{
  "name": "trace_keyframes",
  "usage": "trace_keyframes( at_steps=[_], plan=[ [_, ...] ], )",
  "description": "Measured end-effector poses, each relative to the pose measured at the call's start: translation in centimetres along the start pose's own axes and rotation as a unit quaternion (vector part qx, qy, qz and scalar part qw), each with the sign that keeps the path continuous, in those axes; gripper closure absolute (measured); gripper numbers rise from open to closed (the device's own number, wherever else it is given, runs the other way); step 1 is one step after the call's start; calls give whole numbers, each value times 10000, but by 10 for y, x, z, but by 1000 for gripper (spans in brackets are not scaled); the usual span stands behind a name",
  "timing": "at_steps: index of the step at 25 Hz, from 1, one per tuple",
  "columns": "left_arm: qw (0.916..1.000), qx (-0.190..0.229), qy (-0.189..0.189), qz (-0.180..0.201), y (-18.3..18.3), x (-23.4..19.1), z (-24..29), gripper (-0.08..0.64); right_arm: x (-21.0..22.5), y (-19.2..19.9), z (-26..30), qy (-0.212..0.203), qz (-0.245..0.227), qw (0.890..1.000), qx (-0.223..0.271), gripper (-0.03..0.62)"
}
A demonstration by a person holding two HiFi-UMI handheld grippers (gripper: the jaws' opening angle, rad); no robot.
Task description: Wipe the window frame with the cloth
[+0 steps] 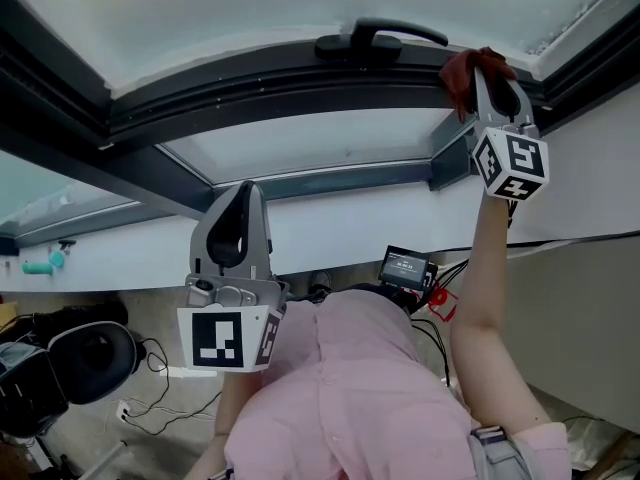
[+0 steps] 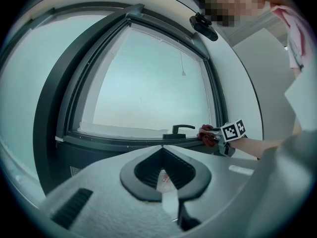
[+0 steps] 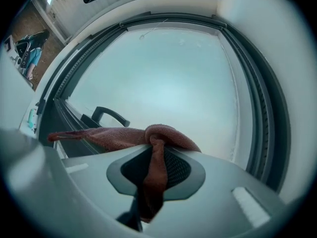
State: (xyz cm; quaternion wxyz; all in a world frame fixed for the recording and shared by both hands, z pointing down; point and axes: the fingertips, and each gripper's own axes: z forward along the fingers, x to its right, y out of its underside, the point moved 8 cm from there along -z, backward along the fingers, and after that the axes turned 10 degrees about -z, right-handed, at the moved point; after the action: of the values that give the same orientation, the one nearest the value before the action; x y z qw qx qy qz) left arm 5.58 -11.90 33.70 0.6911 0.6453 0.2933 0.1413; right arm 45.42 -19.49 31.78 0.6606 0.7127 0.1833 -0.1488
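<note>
Cloth clamped in right gripper, at window frame corner.
Left gripper closed, idle; next, probably drag along frame.

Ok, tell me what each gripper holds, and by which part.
The right gripper pinches the red cloth at a bunched fold; the left gripper holds nothing.

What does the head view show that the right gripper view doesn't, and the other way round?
Only the head view: the left claw, shut with nothing in it and not on the window; the person's pink shirt; a small lit screen below the sill.
Only the right gripper view: the pane up to its top edge, and a close look at the red cloth pinched in the right claw.
Both: the cloth, the black handle and the dark window frame.
</note>
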Motion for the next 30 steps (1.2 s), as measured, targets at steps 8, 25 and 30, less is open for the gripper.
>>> trace_keyframes(
  at_steps=[8, 25, 30],
  plan=[
    [10000, 17, -22, 24, -2, 3, -2, 563, 38, 18, -6, 449, 33, 9986, -279, 525],
    [9999, 53, -132, 54, -3, 5, -4, 563, 126, 63, -20, 1377, -37, 9855, -990, 525],
    [9998, 80, -147, 71, -4, 5, -3, 563, 126, 63, -20, 1463, -57, 9839, -1021, 525]
  ],
)
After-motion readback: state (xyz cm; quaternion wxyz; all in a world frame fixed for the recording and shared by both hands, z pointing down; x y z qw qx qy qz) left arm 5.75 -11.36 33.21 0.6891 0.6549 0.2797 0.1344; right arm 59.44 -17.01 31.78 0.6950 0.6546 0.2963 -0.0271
